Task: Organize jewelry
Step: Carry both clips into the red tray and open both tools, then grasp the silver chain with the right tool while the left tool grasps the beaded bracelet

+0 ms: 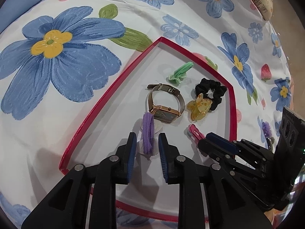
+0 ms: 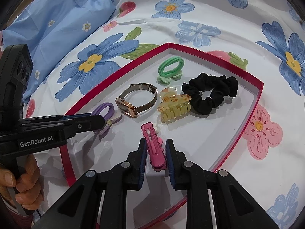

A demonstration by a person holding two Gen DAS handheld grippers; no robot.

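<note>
Left gripper [image 1: 147, 143] inside red tray rim [image 1: 91, 112]

A white bed sheet [image 1: 133, 13] with big blue flowers and strawberries covers the bed; a light blue floral pillow [image 2: 57, 15] lies at its edge, under soft light
</note>
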